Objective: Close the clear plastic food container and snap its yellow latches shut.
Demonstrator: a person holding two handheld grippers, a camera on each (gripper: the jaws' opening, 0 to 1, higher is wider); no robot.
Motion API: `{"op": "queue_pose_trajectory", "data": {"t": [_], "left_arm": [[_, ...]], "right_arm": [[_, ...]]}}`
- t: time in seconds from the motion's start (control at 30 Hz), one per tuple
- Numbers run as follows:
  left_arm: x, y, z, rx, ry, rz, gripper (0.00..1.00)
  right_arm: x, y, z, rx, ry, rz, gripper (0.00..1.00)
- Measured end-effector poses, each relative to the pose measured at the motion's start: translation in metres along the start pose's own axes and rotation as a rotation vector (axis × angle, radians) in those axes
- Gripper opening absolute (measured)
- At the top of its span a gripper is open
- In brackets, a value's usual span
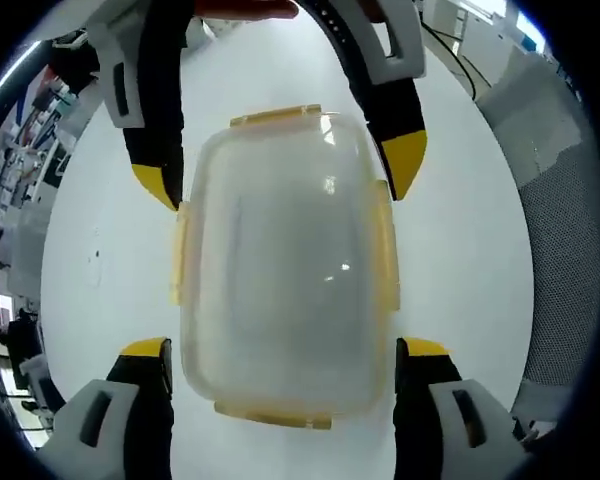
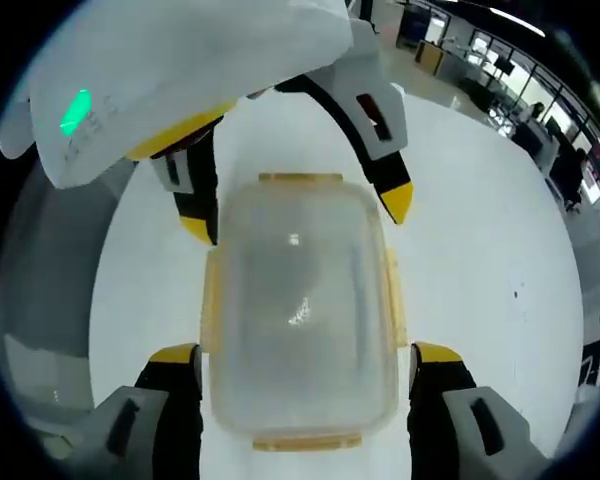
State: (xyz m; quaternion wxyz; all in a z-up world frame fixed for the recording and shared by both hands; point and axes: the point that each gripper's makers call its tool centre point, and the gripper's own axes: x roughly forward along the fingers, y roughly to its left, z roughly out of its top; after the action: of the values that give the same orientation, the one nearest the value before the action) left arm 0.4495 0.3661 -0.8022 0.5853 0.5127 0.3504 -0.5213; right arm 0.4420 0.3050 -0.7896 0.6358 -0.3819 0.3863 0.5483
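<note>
Here, the container (image 1: 285,265) is seen lying flat on the white desk (image 1: 460,230), with its clear lid (image 1: 280,250) set on top and yellow latches along all four sides. In the left gripper view, the left tongs (image 1: 285,350) are held wide apart, one jaw on each side of the near end of the container, neither jaw gripping it. The yellow-tipped jaws stand just beside the corners. At the far end, the right tongs (image 1: 280,180) are seen coming in from the opposite side, also spread wide, their tips close to the long-side latches (image 1: 385,240); whether they touch cannot be told.

In the right gripper view the same layout is seen from the other end: the right tongs (image 2: 300,355) straddle the near end of the container (image 2: 300,310), open wide and holding nothing, while the left tongs (image 2: 295,215) straddle the far end. A white housing with a green light (image 2: 75,110) covers the upper left of that view.

Beyond the desk edge, a grey mesh surface (image 1: 570,260) is seen on one side, and room clutter with windows (image 2: 500,60) farther off.
</note>
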Motion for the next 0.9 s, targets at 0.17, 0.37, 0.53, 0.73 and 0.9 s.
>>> {"op": "queue_pose_trajectory", "data": {"t": [0.17,0.37,0.53,0.73,0.9], "left_arm": [[-0.005,0.0,0.005,-0.024,-0.037,0.022,0.91],[-0.01,0.0,0.006,-0.06,-0.076,0.043,0.9],[-0.019,0.005,0.01,-0.114,-0.144,0.068,0.85],[-0.027,0.006,0.019,-0.176,-0.234,0.067,0.86],[-0.031,0.011,0.021,-0.221,-0.309,0.098,0.87]], "right_arm": [[-0.005,0.005,0.003,0.003,-0.031,-0.01,0.86],[-0.008,0.006,0.006,0.014,-0.054,-0.037,0.86],[-0.012,0.009,0.007,0.037,-0.085,-0.041,0.85],[-0.016,0.011,0.015,0.109,-0.159,-0.065,0.84],[-0.021,0.008,0.02,0.161,-0.228,-0.101,0.82]]}}
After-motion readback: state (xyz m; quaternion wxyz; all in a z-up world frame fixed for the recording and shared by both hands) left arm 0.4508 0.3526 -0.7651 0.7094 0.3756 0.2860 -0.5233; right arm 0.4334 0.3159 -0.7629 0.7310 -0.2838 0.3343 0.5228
